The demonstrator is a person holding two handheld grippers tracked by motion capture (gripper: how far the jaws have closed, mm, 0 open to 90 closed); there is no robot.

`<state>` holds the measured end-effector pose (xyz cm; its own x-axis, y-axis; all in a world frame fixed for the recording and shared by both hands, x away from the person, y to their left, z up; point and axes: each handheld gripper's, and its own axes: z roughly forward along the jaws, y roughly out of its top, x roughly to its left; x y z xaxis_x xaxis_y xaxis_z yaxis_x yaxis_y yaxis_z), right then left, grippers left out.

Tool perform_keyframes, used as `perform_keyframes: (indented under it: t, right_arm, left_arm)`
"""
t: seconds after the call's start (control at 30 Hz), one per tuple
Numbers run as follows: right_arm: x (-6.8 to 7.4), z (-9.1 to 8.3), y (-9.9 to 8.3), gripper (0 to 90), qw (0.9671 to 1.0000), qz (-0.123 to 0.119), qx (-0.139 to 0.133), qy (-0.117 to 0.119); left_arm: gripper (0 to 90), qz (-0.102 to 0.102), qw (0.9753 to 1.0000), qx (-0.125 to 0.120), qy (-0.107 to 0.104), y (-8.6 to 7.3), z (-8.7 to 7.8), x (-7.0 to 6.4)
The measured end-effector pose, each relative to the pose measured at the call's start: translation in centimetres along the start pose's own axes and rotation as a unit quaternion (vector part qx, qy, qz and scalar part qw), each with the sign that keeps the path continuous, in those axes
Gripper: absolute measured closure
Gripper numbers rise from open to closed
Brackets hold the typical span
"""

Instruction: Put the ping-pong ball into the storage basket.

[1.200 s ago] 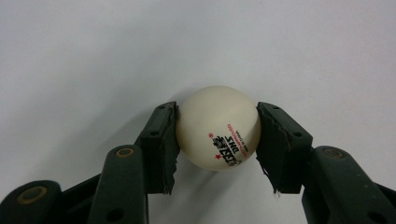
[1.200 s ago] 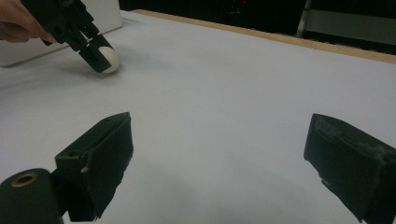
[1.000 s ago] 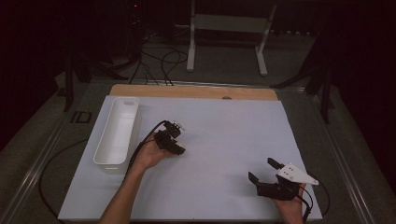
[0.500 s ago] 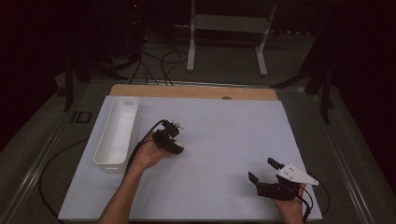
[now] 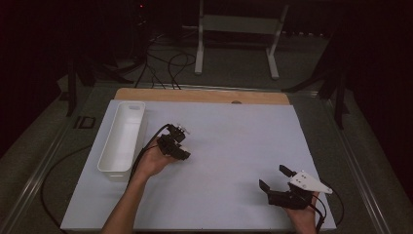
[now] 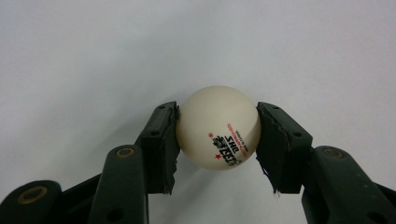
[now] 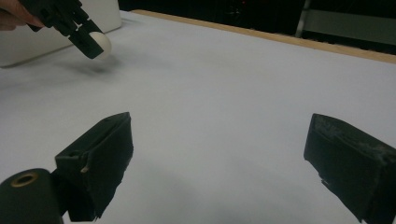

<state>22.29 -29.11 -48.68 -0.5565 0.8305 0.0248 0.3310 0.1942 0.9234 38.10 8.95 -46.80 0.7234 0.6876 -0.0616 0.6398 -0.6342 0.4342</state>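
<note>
Left gripper [image 6: 218, 140] clamps ball [image 6: 218, 127]; right gripper [image 7: 219, 158] gapes

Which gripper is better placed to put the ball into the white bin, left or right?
Left. The left gripper already clamps the ball and sits beside the white bin; the right gripper is open, far across the table.

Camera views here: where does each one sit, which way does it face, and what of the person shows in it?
High view: above the person's side, facing forward and down on the white table; both forearms, the left gripper and right gripper show, beside a white bin.
Left gripper view: rides the left gripper, facing down at the table; its jaws clamp a ping-pong ball.
Right gripper view: rides the right gripper, looking low across the table; its jaws stand wide apart.
Shared: the right gripper view also catches the left gripper holding the ball.
</note>
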Motion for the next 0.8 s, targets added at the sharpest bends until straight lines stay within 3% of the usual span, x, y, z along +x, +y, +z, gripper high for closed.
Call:
perform_keyframes:
  t: [0.8]
  right_arm:
    - [0.1, 0.1, 0.0, 7.7, 1.0000, 0.001, 0.000, 0.002]
  left_arm:
    - [51.3, 0.001, 1.0000, -0.008, 0.002, 0.0, -1.8, -0.4]
